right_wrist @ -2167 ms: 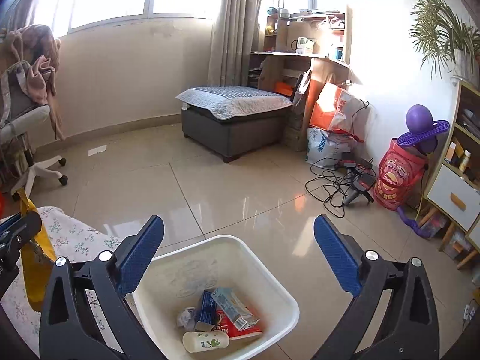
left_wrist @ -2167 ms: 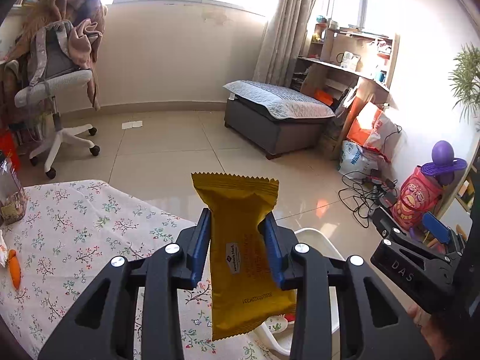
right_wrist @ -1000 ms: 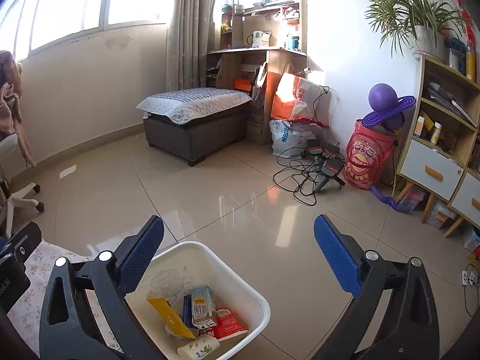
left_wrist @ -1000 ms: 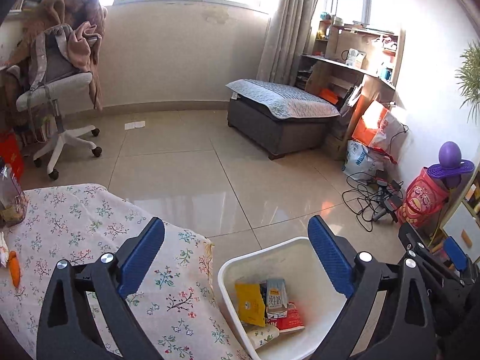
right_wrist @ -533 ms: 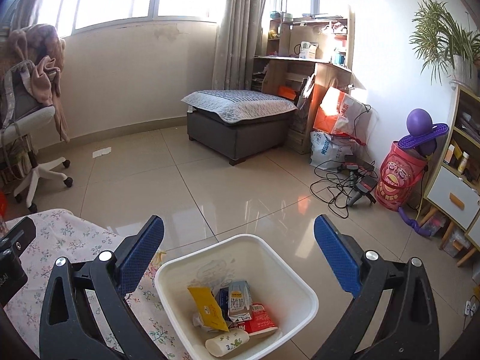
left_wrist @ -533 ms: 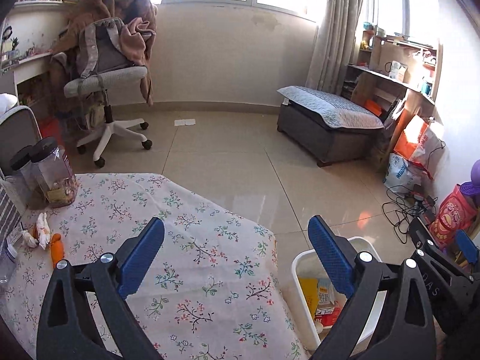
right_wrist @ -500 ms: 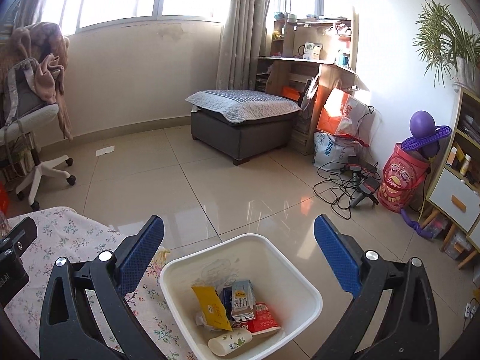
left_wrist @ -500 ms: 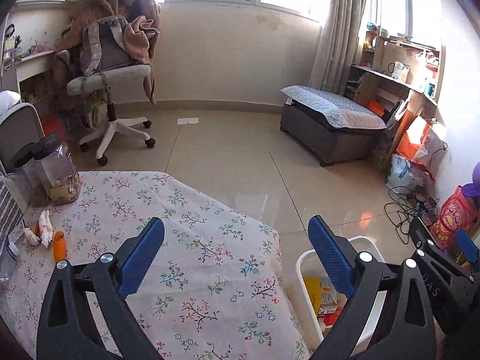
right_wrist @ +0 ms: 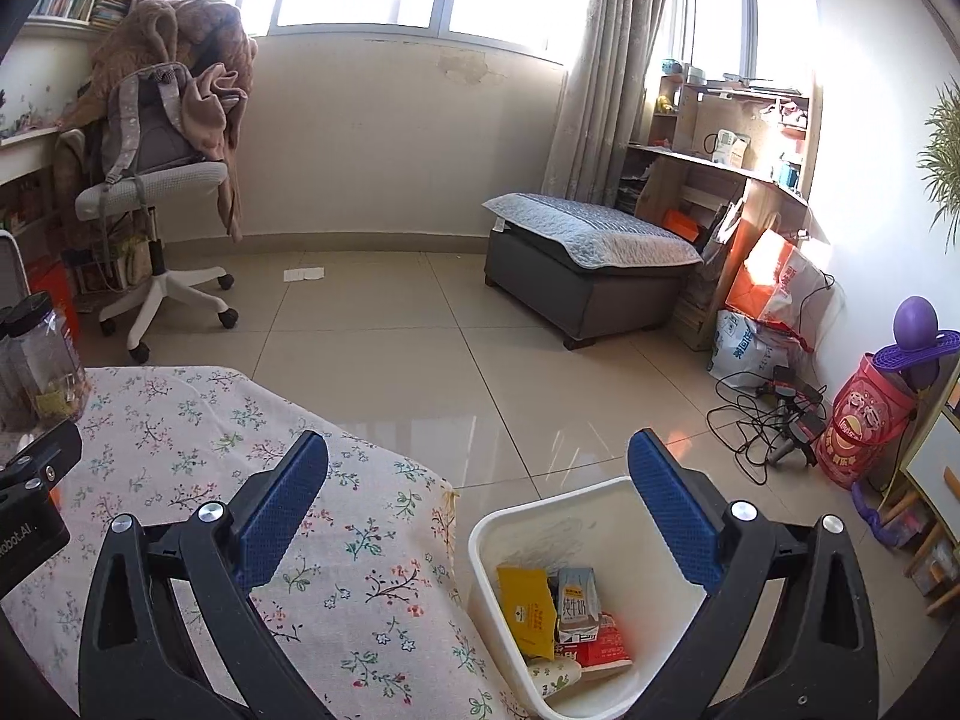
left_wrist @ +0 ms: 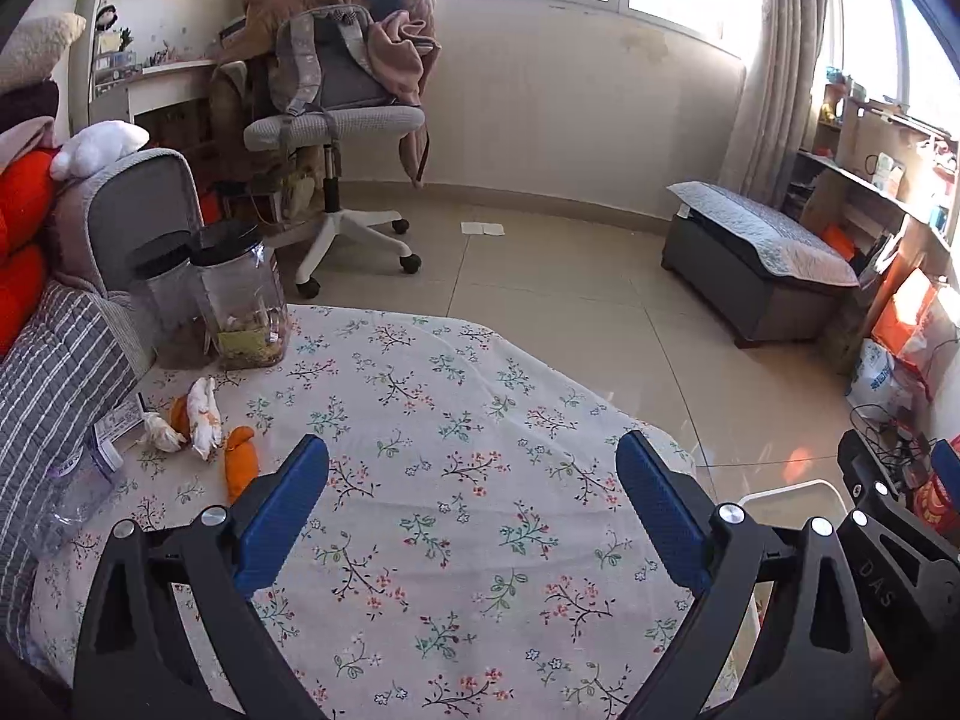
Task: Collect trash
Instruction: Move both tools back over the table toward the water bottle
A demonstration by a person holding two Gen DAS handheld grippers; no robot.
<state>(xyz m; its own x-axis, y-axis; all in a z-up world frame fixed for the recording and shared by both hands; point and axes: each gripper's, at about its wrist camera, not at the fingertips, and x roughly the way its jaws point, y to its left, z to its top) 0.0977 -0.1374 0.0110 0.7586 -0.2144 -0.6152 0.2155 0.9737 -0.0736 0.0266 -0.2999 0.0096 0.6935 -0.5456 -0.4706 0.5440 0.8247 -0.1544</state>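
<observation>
Both your left hand-held gripper (left_wrist: pixel 472 504) and right hand-held gripper (right_wrist: pixel 478 504) gape empty above the floral-clothed worktop (left_wrist: pixel 420 420), orange peel scraps (left_wrist: pixel 240 462) near its left edge.

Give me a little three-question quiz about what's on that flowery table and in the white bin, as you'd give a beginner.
1. True or false: the left gripper is holding something.
2. Which lies in the white bin? A) a yellow wrapper B) a spoon C) a shoe
3. Fill in: the orange peel and crumpled tissues lie on the table near two clear ______ with black lids.

Key: 1 false, both grippers (right gripper) are open and empty; 2 A; 3 jars.
</observation>
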